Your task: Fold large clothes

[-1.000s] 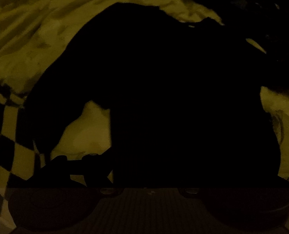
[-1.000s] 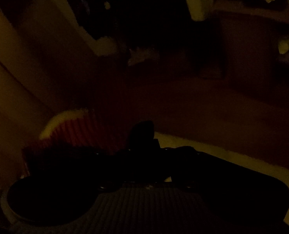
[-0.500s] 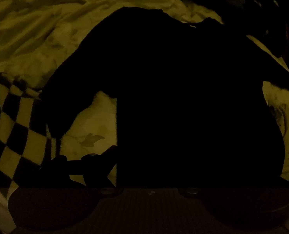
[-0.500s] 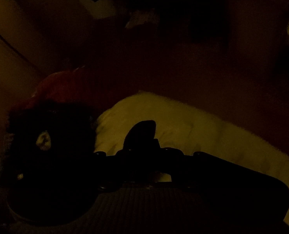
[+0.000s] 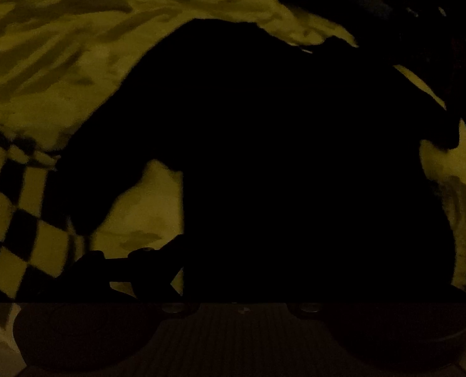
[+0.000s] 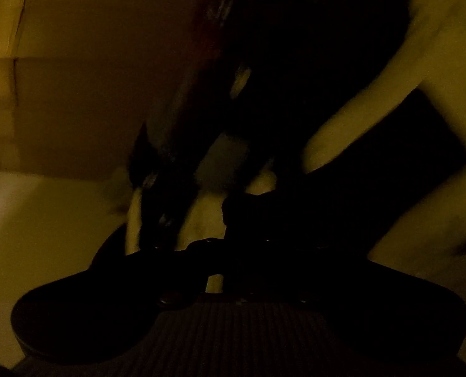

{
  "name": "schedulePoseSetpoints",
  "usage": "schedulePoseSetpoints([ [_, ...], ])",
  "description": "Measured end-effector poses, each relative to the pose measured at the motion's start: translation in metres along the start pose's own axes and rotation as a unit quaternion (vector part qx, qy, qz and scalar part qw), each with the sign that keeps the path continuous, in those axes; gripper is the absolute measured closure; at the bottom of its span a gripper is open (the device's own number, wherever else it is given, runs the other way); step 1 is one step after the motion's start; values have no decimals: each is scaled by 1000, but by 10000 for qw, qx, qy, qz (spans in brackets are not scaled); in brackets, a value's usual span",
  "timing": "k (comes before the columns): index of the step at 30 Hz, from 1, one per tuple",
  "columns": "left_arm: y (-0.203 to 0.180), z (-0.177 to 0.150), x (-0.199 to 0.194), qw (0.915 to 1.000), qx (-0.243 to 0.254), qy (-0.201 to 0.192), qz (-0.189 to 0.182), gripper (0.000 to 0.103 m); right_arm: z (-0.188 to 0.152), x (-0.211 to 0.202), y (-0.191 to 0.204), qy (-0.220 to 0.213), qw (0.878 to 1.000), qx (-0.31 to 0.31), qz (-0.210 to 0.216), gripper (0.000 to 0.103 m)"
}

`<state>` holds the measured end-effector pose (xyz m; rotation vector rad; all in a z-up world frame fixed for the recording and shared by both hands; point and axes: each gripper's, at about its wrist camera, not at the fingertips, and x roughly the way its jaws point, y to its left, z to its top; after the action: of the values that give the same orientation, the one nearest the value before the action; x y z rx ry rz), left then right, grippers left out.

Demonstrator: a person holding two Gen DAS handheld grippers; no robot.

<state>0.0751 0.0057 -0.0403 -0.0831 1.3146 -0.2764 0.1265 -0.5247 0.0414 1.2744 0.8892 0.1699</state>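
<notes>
My right gripper [image 6: 248, 220] has its jaws pressed together; they show as one dark block in a very dim, smeared picture, and I cannot tell whether any fabric is caught between them. Just to the left of the jaws and running up and away from them is a long dark cloth [image 6: 201, 119] with reddish edges and a few pale flecks, too blurred for me to name. Pale bedding [image 6: 437, 72] lies beyond the jaws to the right, and more of it shows close in ahead of the tips. To the far left is a flat brownish surface that I cannot identify.

My left gripper [image 5: 233, 276] points steeply down at the bed. Only part of its left-hand linkage stands out against the light sheet; the rest merges with the black behind it, so I cannot tell how its jaws stand or whether they hold anything. Directly ahead of the jaws, filling the middle of the view, is the dark garment [image 5: 295, 157], laid out wide on the bed, with one sleeve trailing down towards the left of the jaws. A rumpled pale sheet [image 5: 76, 47] surrounds it beyond and on both sides. A black-and-light checkered cloth [image 5: 13, 213] lies at the far left of the jaws, touching the sleeve's end.
</notes>
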Motion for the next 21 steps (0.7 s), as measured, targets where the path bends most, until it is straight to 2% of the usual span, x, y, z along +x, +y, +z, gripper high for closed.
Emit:
schedulePoseSetpoints([
  [3, 14, -1, -5, 9997, 27, -81, 219, 0, -38, 65, 24, 511, 9984, 0, 255, 96],
  [8, 45, -10, -7, 9991, -209, -44, 357, 0, -77, 167, 58, 1228, 9922, -84, 207, 96],
  [11, 64, -16, -5, 9980, -527, -14, 344, 0, -103, 215, 64, 1550, 9876, -250, -26, 96],
  [17, 90, -23, 4, 9955, -894, 108, 301, 0, -150, 277, 47, 1867, 9811, 160, -474, 95],
  [21, 101, -21, 9, 9949, -962, 150, 259, 0, -173, 297, 42, 2029, 9770, 206, -628, 96],
])
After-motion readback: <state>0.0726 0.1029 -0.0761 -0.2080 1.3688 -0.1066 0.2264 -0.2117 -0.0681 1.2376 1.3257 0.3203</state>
